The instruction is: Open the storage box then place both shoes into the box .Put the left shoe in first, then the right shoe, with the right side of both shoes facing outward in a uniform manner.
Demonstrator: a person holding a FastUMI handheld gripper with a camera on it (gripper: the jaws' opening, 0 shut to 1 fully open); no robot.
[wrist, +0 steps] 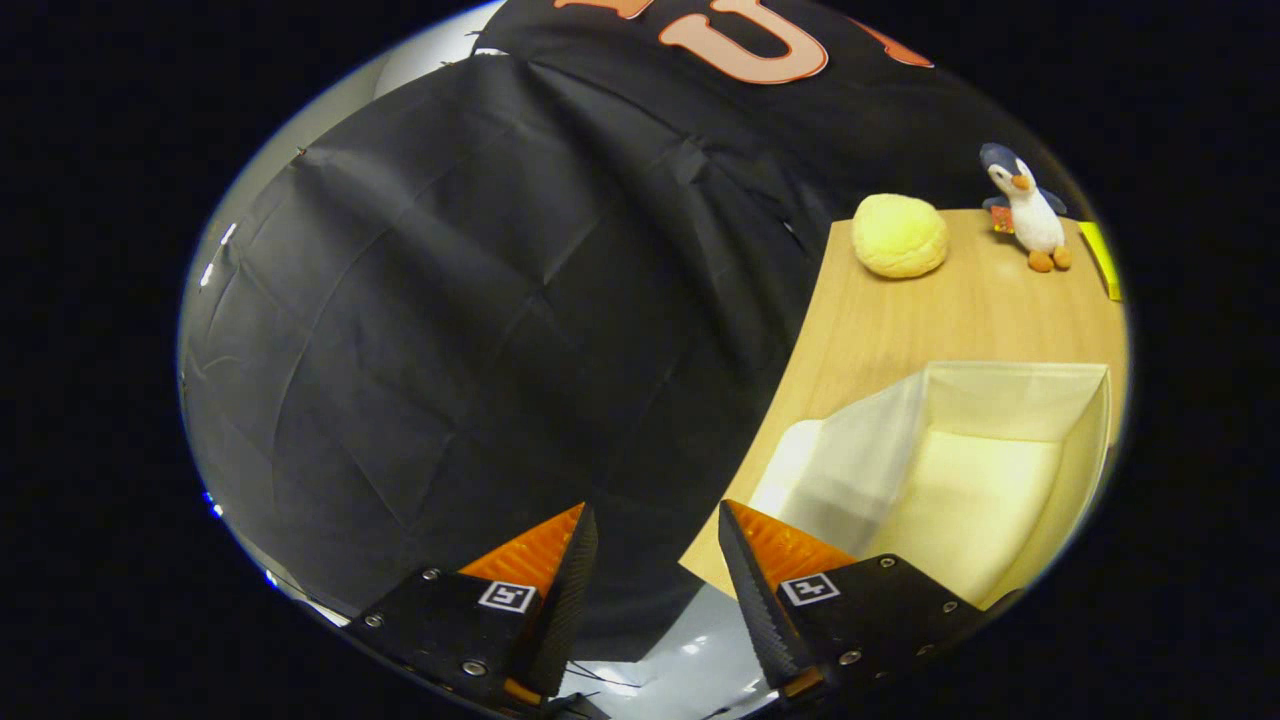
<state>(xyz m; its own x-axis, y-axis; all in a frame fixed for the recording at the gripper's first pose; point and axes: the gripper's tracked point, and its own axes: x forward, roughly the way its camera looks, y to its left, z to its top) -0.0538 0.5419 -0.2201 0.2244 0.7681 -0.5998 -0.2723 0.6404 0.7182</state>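
Note:
The white storage box (985, 470) stands open on the wooden table (880, 330), to the right of and just beyond my right finger (765, 590). Its inside is bare, and its translucent flap hangs out toward the table's left edge. My gripper (655, 530) is open with nothing between its orange-and-black fingers. It hangs off the table's left edge and points mostly at the black cloth wall.
A round yellow plush (900, 235) and a small penguin toy (1025, 205) sit at the far end of the table, beyond the box. A yellow item (1100, 260) lies at the far right edge. The table's left edge runs just ahead of my right finger.

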